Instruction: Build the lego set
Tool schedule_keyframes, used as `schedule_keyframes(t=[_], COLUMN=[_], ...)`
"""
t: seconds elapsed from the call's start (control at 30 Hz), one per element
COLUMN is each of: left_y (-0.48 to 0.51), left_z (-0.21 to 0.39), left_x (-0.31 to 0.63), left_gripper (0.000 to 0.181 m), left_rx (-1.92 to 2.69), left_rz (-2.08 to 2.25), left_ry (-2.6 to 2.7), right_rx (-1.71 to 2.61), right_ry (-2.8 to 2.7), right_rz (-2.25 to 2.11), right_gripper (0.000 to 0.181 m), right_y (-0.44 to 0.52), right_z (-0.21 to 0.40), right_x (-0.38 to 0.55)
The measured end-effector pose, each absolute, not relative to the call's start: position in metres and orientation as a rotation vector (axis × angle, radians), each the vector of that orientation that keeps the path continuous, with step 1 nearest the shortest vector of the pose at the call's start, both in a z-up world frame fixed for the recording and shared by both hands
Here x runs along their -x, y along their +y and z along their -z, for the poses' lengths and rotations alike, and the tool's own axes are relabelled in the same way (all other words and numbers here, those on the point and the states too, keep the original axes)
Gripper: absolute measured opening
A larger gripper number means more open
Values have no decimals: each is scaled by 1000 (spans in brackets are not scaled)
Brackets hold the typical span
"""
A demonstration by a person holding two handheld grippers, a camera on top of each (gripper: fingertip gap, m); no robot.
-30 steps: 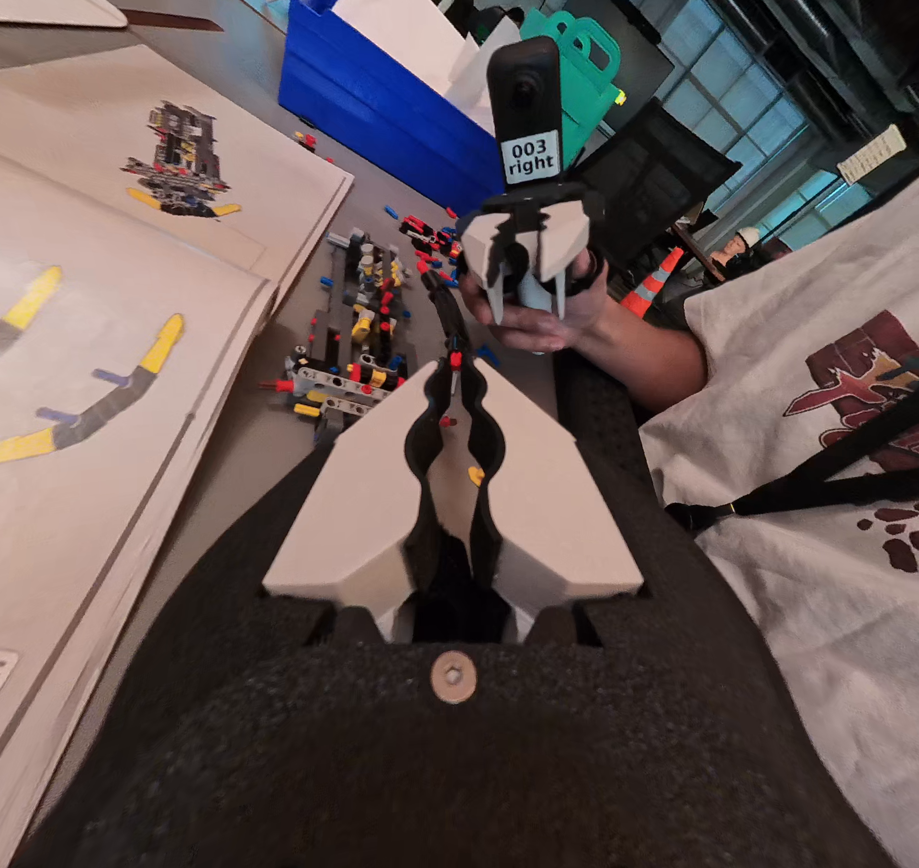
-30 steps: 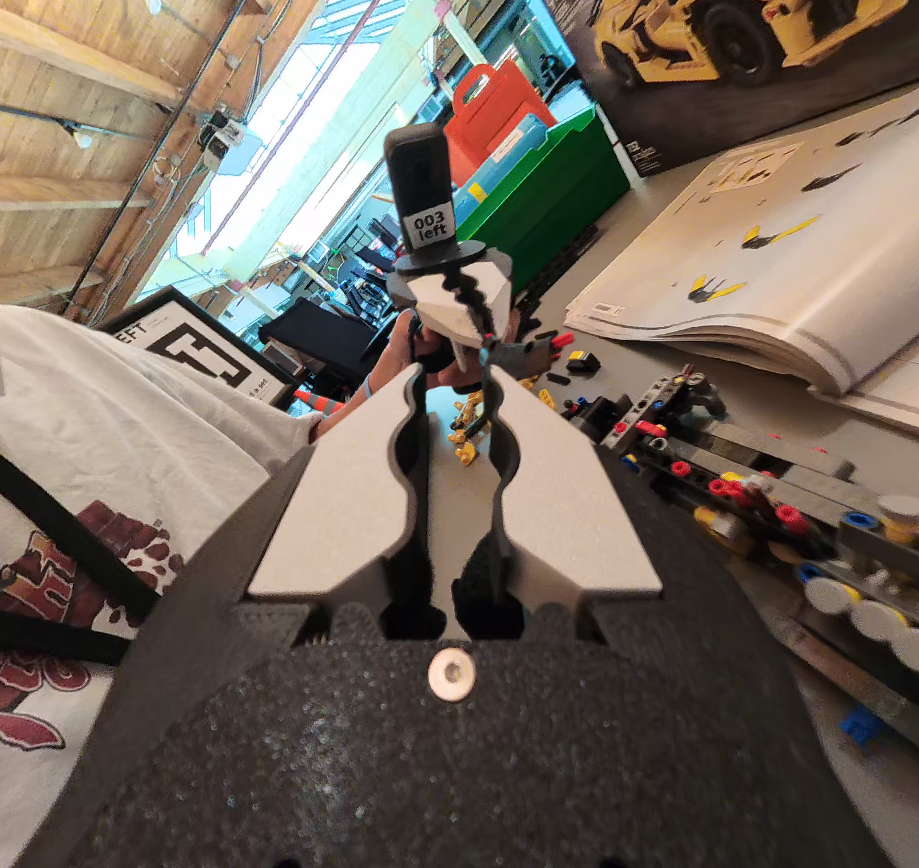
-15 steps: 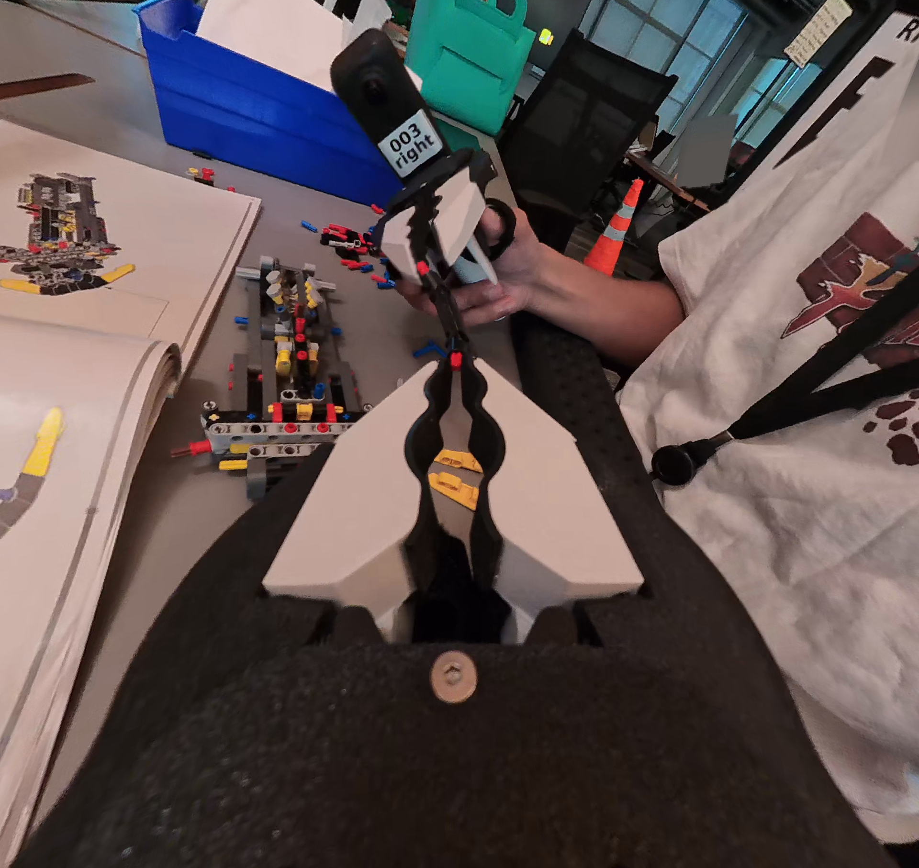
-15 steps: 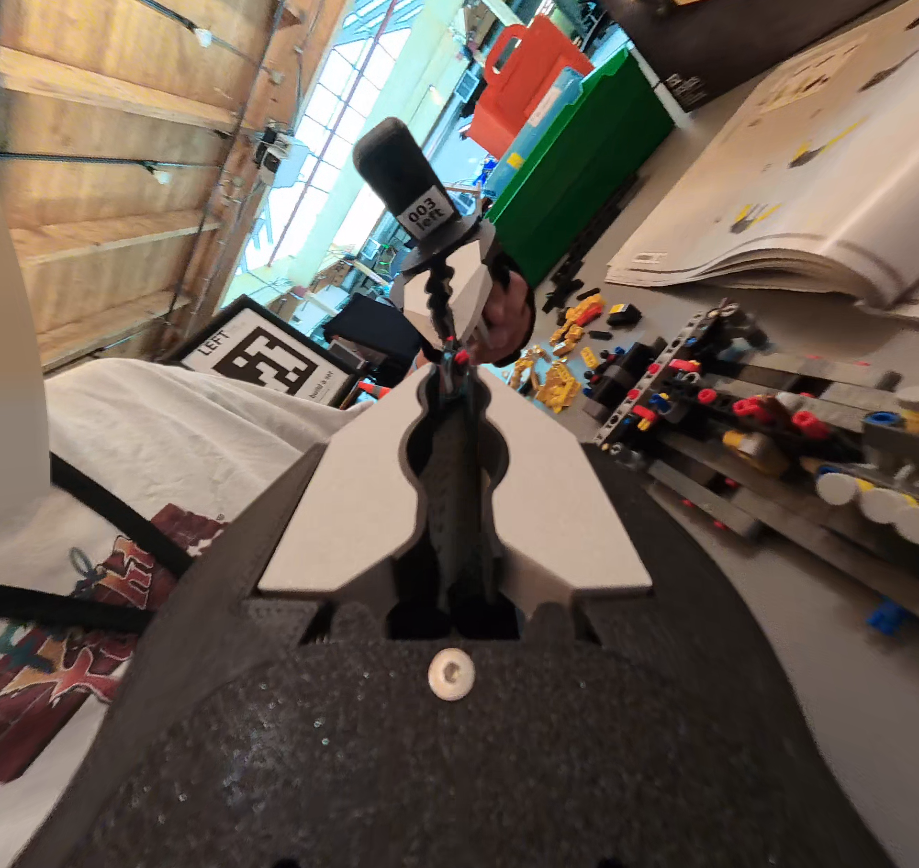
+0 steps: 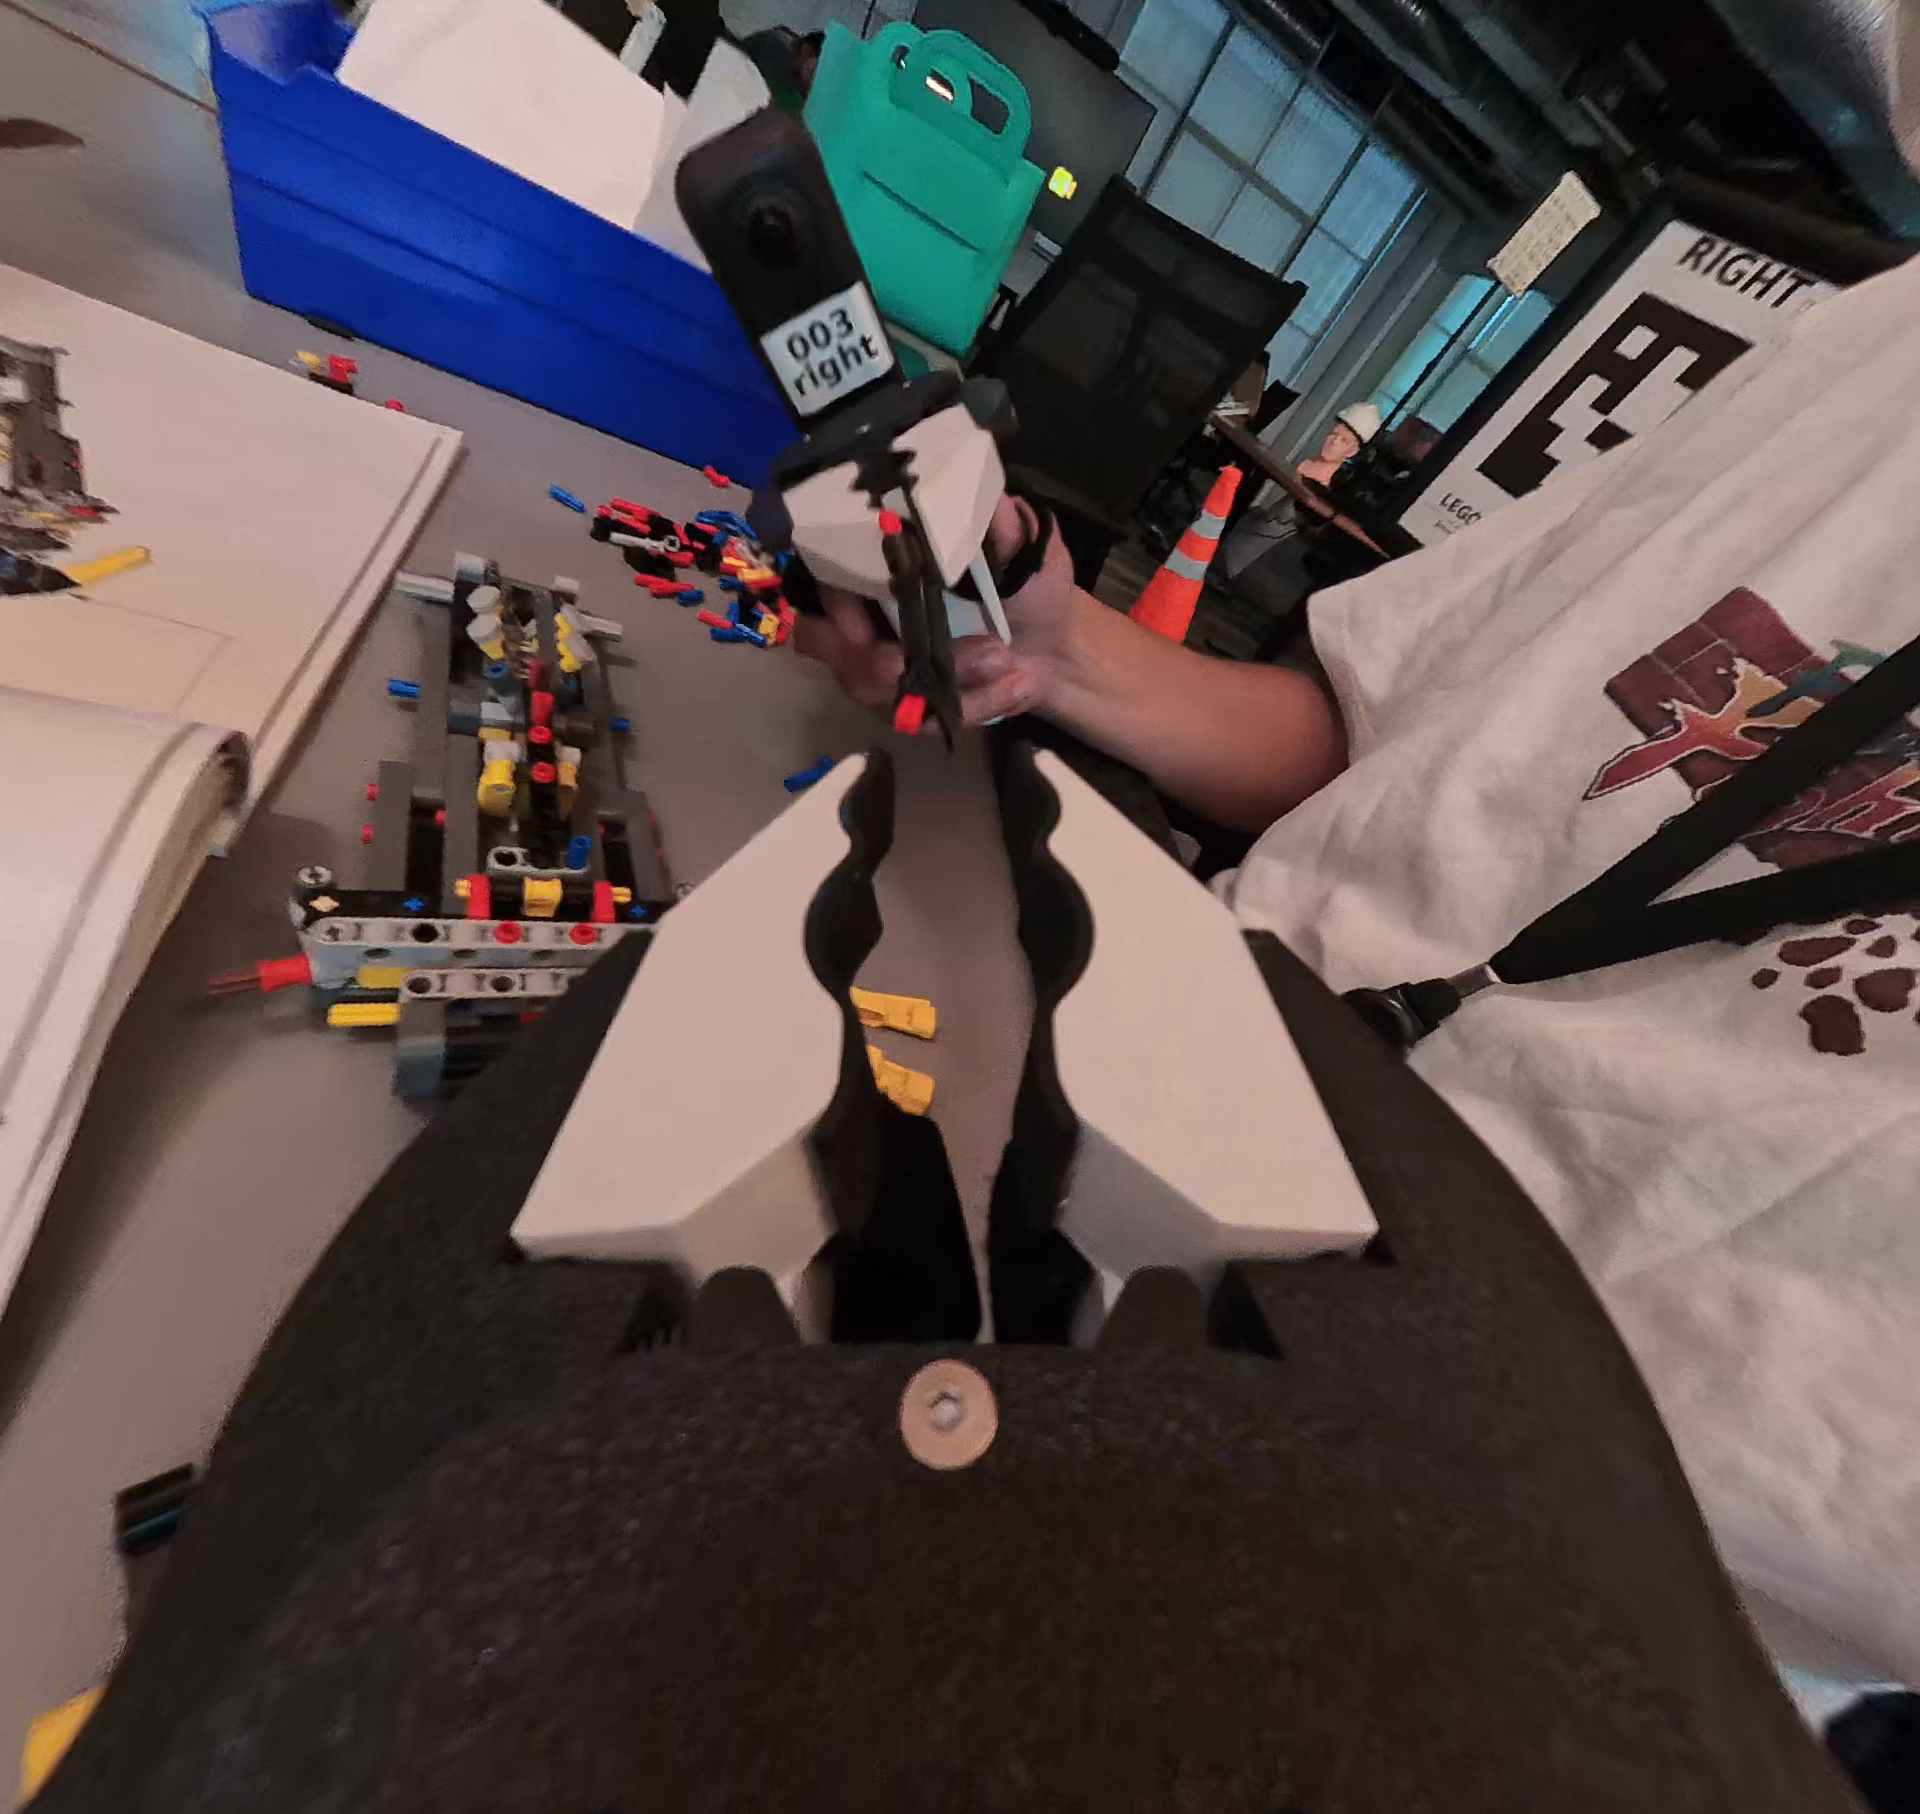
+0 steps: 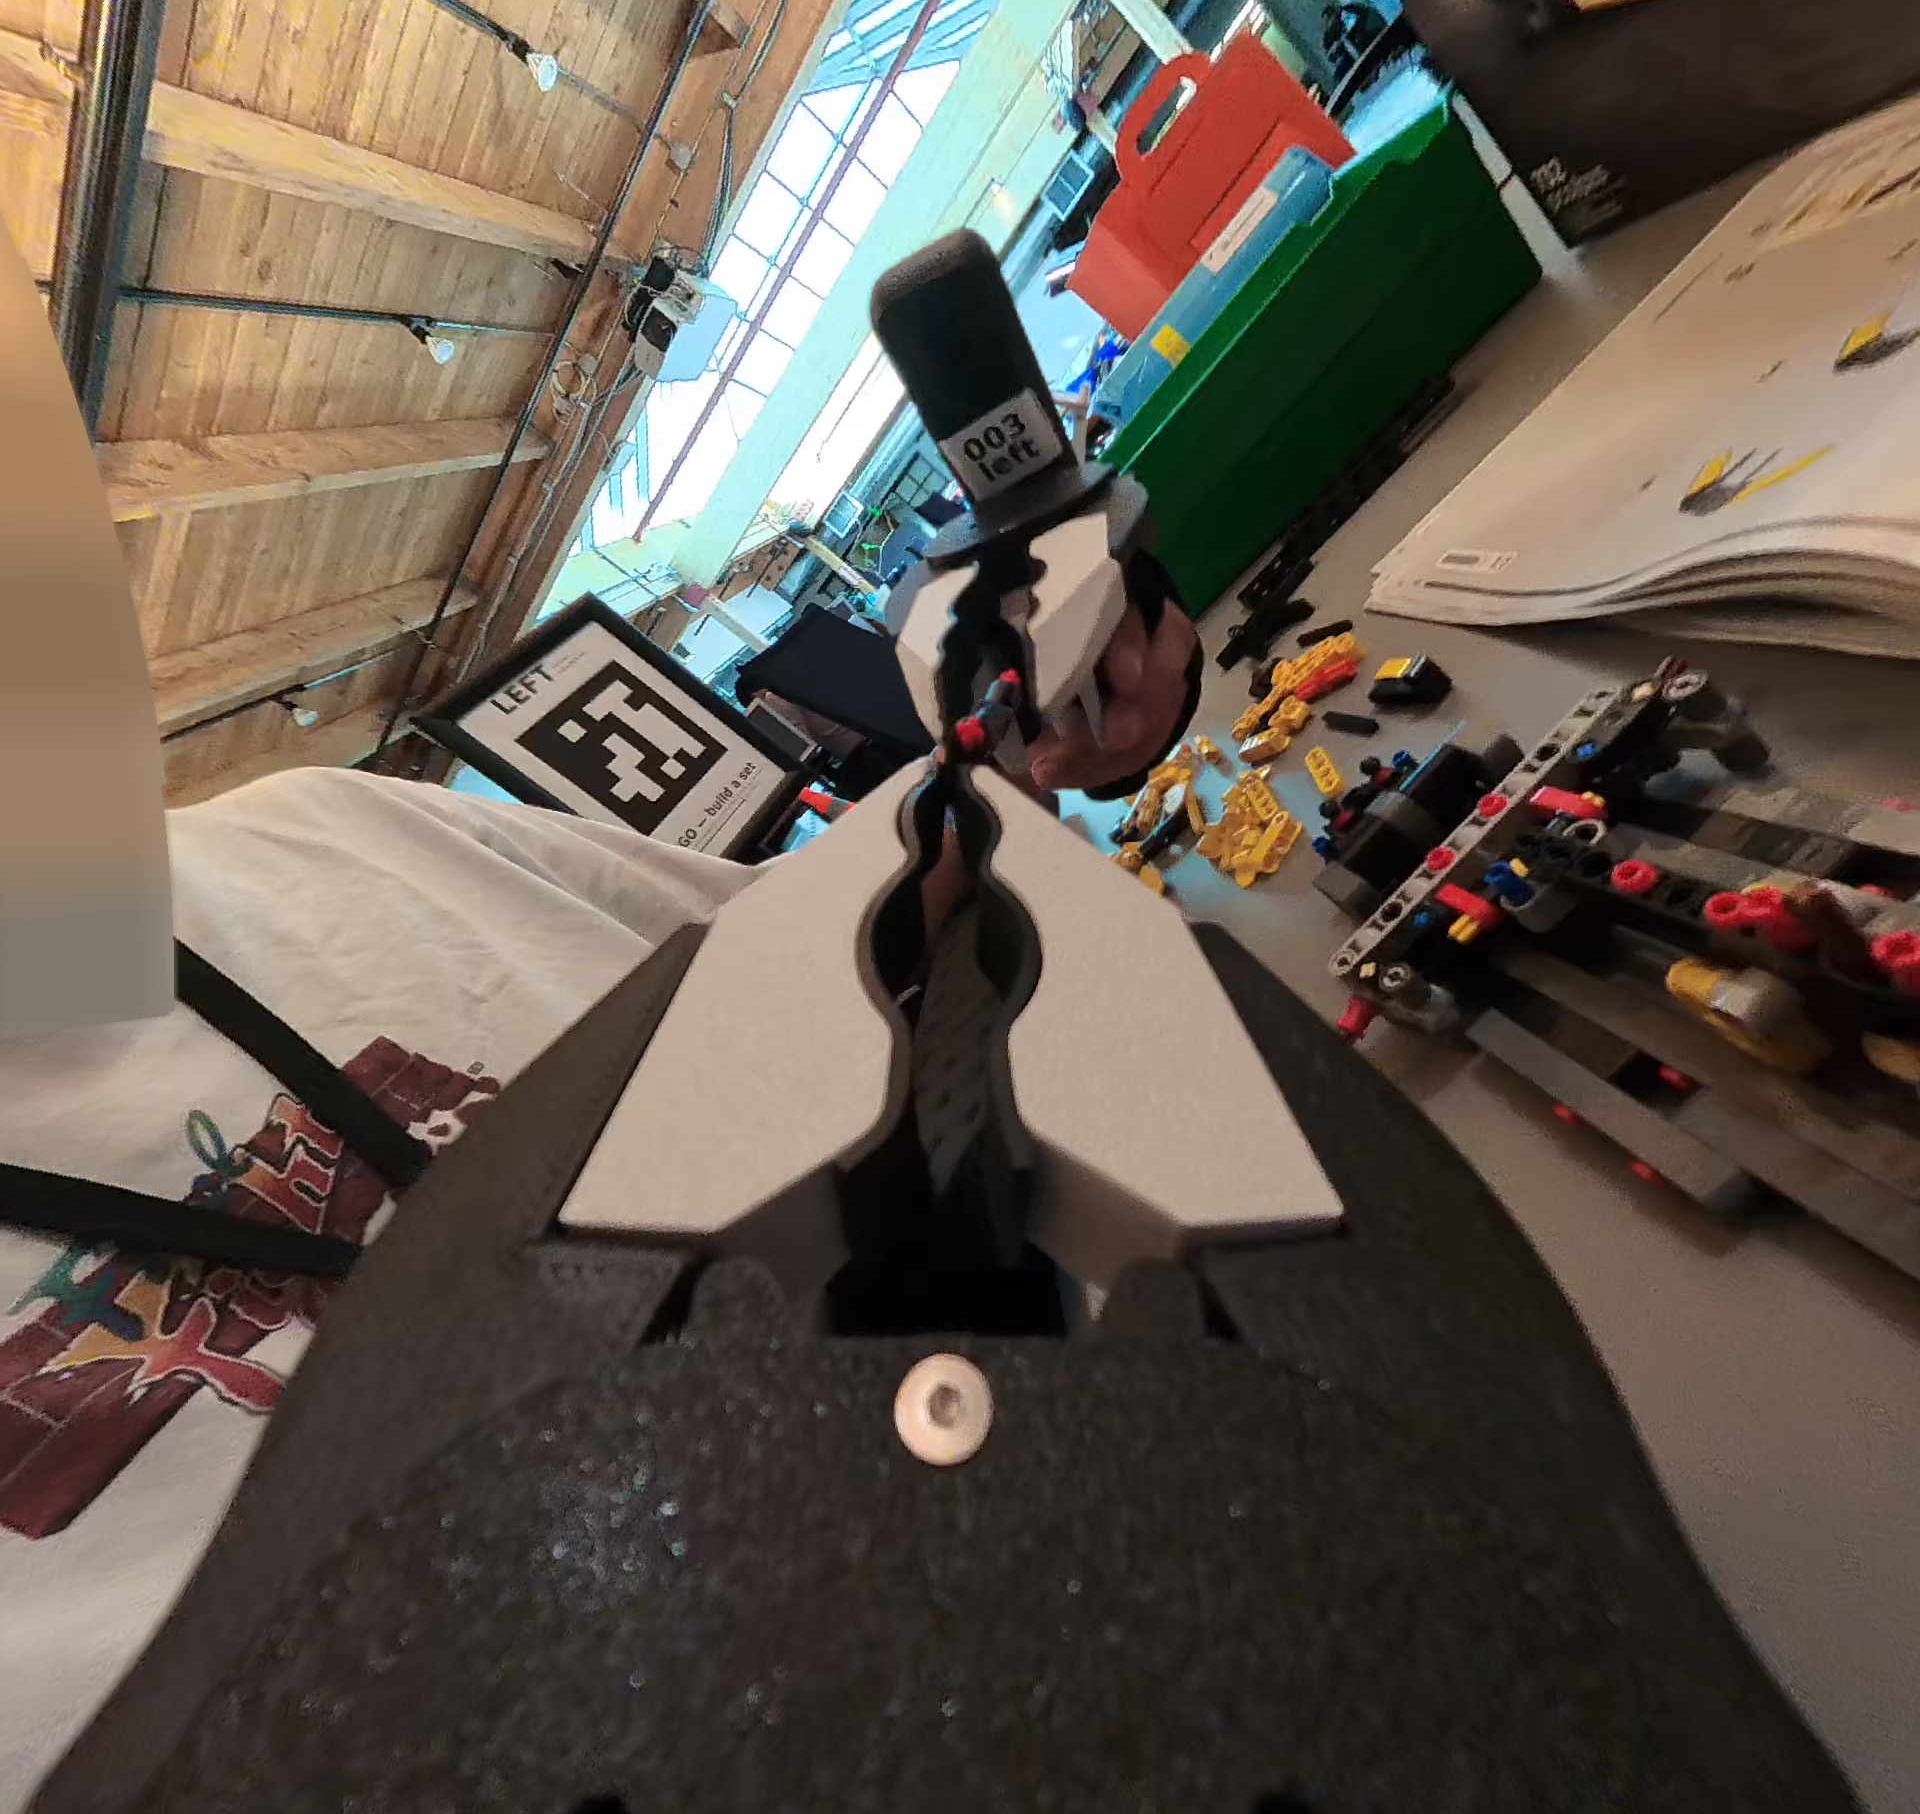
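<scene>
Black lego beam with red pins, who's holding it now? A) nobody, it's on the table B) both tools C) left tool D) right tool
D: the right tool is shut on the beam, while the left tool is open just short of it.

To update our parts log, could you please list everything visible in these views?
Grey table: one, under everything.
Open paper instruction booklet: one, white, beside the chassis.
Partly built lego chassis: one, black and grey, mid-table.
Blue plastic bin: one, far edge, holding white paper.
Green plastic bin: one, behind the booklet.
Loose yellow lego pieces: many, piled near the chassis.
Small loose pins: many, red and blue, near the blue bin.
Black lego beam: one, red pins, in the right gripper.
Left gripper: open, empty.
Right gripper: shut on the beam.
</scene>
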State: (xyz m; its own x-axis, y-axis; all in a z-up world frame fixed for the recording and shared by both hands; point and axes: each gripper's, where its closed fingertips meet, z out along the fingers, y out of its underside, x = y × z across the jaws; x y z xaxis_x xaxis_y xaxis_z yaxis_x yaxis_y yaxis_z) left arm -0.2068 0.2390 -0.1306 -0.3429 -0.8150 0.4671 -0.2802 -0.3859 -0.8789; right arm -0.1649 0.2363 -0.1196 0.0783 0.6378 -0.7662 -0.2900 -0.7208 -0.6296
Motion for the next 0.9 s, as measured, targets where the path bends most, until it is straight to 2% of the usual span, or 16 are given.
schedule_keyframes(t=[0.07,0.2,0.37,0.9], left_y=[236,231,245,255], left_z=[134,127,107,106], left_x=[206,196,178,177], left_gripper=[27,28,20,6], left_rx=[1517,1498,1430,1472], left_rz=[1817,1891,1924,2040], left_ry=[1432,1362,1105,969], right_rx=[1627,1570,1447,1576], right_ry=[-353,-289,-52,-189], right_rz=[-1704,-1710,-1770,-1431], right_gripper=[0,0,0,4], right_y=[236,240,251,256], right_z=[112,105,95,113], right_x=[163,165,176,185])
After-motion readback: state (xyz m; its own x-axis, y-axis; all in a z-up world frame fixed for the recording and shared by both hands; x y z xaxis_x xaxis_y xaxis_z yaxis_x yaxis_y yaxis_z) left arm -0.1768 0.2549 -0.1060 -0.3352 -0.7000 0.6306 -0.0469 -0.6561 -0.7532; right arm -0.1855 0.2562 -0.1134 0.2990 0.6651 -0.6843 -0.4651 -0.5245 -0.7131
